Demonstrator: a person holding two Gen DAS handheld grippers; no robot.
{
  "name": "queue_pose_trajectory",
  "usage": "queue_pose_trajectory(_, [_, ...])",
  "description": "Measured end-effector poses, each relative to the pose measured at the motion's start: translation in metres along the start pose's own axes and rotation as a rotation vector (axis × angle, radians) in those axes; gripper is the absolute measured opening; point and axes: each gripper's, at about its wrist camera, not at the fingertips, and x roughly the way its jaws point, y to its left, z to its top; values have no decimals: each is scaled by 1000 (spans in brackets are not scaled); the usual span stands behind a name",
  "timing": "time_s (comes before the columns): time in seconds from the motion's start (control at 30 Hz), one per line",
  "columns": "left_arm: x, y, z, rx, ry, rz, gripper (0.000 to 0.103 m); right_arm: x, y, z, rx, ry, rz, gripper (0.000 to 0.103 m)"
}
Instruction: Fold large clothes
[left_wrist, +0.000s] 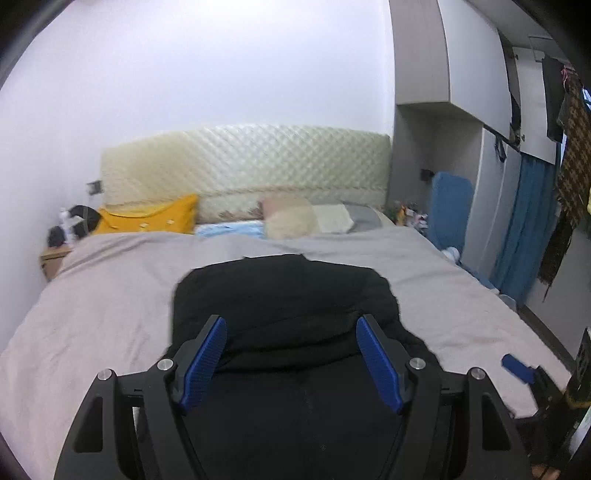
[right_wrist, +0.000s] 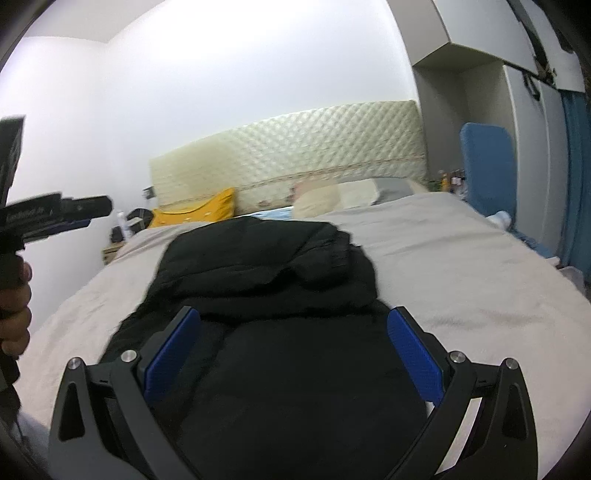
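The black garment (right_wrist: 266, 266) lies mid-frame on the bed (right_wrist: 461, 266), already doubled over itself with upper layers bunched unevenly, so judging by that the fold looks partly done while left tongs (left_wrist: 291, 328) and right tongs (right_wrist: 293, 321) hover released, holding nothing.

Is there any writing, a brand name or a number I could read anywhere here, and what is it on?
None can be read.
The side of the left tool, seen from the right wrist view: a line of pale lettering, too blurred to read.
The black garment, the bed cover and the yellow pillow: no text visible.
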Motion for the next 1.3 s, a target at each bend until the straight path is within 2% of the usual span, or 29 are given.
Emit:
queue_pose_trajectory(0.07, [-16,16,-18,-25,16,20,72,-10,9,-5,-27,4,-1,102])
queue_pose_trajectory(0.23, [-37,62,-70,-136,86,9,72,-18,19,-17,-34,54,-13,103])
queue_pose_trajectory(0.3, [-37,75,-84,-143,109,39,72,-18,22,-18,-52,64,-37,103])
queue_pose_trajectory(0.37, [-36,89,-98,-146,125,70,72,-17,24,-20,-53,81,-47,103])
queue_pose_trajectory(0.57, [-13,131,-134,-244,179,83,72,-3,12,-24,-15,188,-60,103])
queue_pose_trajectory(0.63, [-3,146,-145,-292,232,74,72,-6,0,-11,-1,172,-65,103])
queue_pose_trajectory(0.73, [10,161,-151,-343,268,75,72,-8,-25,13,2,146,-109,103])
queue_pose_trajectory(0.87, [25,179,-161,-392,333,71,72,26,-69,16,104,311,-75,103])
queue_pose_trajectory(0.93, [28,186,-167,-416,355,82,72,51,-97,-4,228,438,-64,103])
queue_pose_trajectory(1.03, [29,203,-174,-466,369,109,72,75,-137,-42,480,570,-68,103])
queue_pose_trajectory(1.1, [33,211,-180,-504,398,109,73,86,-152,-60,571,646,-94,103])
queue_pose_trajectory(1.23, [45,221,-201,-557,483,99,72,104,-166,-91,643,776,-162,103])
queue_pose_trajectory(1.3, [49,226,-206,-579,505,101,72,109,-167,-104,667,830,-146,103])
